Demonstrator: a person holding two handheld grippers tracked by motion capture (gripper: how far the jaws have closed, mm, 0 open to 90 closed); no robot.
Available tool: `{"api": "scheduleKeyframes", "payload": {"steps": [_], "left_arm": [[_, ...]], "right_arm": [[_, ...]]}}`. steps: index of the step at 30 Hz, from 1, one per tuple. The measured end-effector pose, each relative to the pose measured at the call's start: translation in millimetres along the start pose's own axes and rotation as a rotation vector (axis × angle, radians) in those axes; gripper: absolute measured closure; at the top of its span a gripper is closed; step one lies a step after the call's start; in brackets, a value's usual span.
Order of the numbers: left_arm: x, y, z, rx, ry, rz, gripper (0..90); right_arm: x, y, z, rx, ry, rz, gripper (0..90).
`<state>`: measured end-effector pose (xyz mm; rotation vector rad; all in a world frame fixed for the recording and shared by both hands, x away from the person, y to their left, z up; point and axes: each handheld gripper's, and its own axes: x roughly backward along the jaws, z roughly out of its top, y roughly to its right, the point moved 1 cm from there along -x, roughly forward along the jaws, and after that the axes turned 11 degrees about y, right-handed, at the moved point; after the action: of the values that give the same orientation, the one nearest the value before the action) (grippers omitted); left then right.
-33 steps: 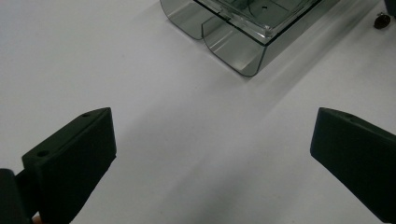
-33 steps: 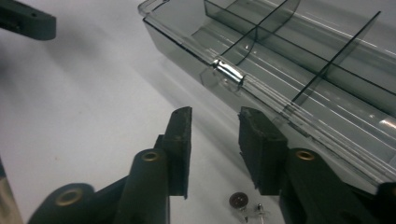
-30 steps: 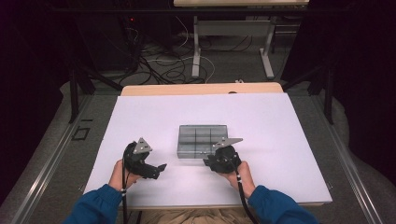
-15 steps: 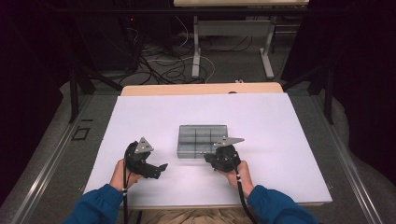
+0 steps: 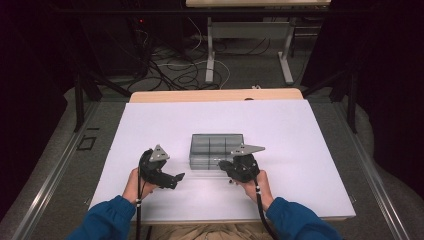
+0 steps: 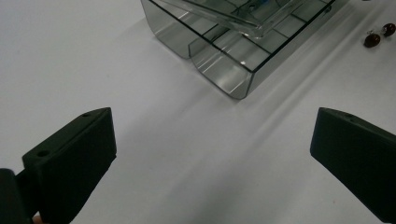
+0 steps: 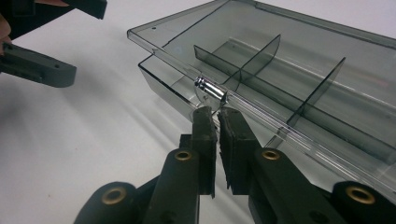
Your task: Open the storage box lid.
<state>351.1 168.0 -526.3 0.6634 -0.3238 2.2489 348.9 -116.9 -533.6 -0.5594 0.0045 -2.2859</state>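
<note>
While the right hand-held gripper (image 7: 217, 114) is pinching the lid tab (image 7: 211, 95) of the compartment box (image 5: 216, 151) at mid-surface, apparently to lift the lid, the left hand-held gripper (image 6: 212, 163) is waiting near-left, jaws apart.

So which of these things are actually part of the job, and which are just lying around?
In use:
- compartment box
- its clear lid, edge pinched by the right claw
- left claw, open beside the box

Lying about:
- two small dark red beads on the white table
- cables on the floor
</note>
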Motion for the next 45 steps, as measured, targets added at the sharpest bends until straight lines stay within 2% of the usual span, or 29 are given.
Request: {"api": "scheduleKeyframes", "payload": {"steps": [2,3,7,8,9,10,12,16,18,20,22,24,25,31,33,37,39,40,41,42,44,45], "left_arm": [[-4.8,3.5,3.3,-0.014,0.018,0.014,0.5],[-6.5,4.6,5.3,-0.012,0.015,0.004,0.5],[-16.4,7.7,11.5,-0.035,0.026,0.017,0.5],[-18.2,8.3,13.9,-0.044,0.018,0.014,0.9],[-20.8,9.4,15.6,-0.050,0.022,0.014,2.0],[-23.8,10.7,16.9,-0.057,0.034,0.023,4.3],[-27.9,12.6,19.9,-0.070,0.042,0.027,13.4],[-31.8,14.4,25.0,-0.090,0.042,0.008,27.1],[-34.1,16.0,25.3,-0.091,0.065,0.014,32.7],[-34.9,15.9,26.3,-0.103,0.055,0.007,39.2],[-37.4,17.4,25.7,-0.098,0.072,0.013,44.1],[-38.0,16.5,26.0,-0.100,0.082,0.026,47.7],[-37.8,15.9,26.0,-0.095,0.081,0.024,49.4],[-36.6,15.6,24.5,-0.105,0.091,0.023,50.8],[-37.2,15.4,23.6,-0.104,0.112,0.032,51.0],[-36.1,14.6,23.2,-0.111,0.120,0.028,52.3],[-34.9,14.1,23.8,-0.116,0.124,0.028,53.3],[-35.1,14.5,23.6,-0.112,0.133,0.031,53.7],[-34.6,14.4,23.8,-0.110,0.135,0.030,54.0],[-34.3,14.2,23.9,-0.111,0.138,0.032,54.2],[-33.7,13.1,24.0,-0.115,0.138,0.021,54.7],[-33.5,12.8,24.0,-0.115,0.138,0.020,54.9]], "right_arm": [[1.2,0.2,1.3,0.007,-0.014,0.002,84.8],[0.9,0.3,1.5,0.011,-0.006,0.004,84.8],[-0.3,0.1,2.1,0.021,0.006,0.004,84.8],[1.1,0.2,3.0,0.025,-0.019,0.006,84.6],[1.3,0.4,3.4,0.025,-0.019,0.008,84.6],[0.4,0.4,3.4,0.030,-0.001,0.008,84.6],[1.0,0.5,4.3,0.030,-0.002,0.010,84.6],[0.7,1.2,5.0,0.034,0.000,0.015,84.6],[1.1,1.3,5.3,0.040,0.001,0.013,84.6],[1.4,1.3,5.7,0.043,0.001,0.013,84.5],[1.5,0.9,6.3,0.037,0.004,0.013,84.3],[2.5,0.9,7.2,0.037,-0.017,0.015,84.2],[1.7,1.2,6.8,0.034,-0.004,0.016,84.2],[2.3,2.0,6.7,0.035,0.002,0.017,81.9],[4.2,2.5,7.6,0.037,-0.022,0.019,79.3],[9.5,2.1,10.4,0.043,-0.042,0.010,76.5],[13.4,3.6,10.6,0.047,-0.052,0.012,73.9],[17.0,4.3,11.1,0.040,-0.080,0.013,72.2],[18.8,5.5,10.1,0.037,-0.069,0.011,71.1],[22.5,7.1,10.1,0.041,-0.087,0.009,69.9],[27.7,10.8,9.0,0.040,-0.072,0.000,67.2],[31.0,13.4,9.4,0.043,-0.081,-0.004,65.5]]}}
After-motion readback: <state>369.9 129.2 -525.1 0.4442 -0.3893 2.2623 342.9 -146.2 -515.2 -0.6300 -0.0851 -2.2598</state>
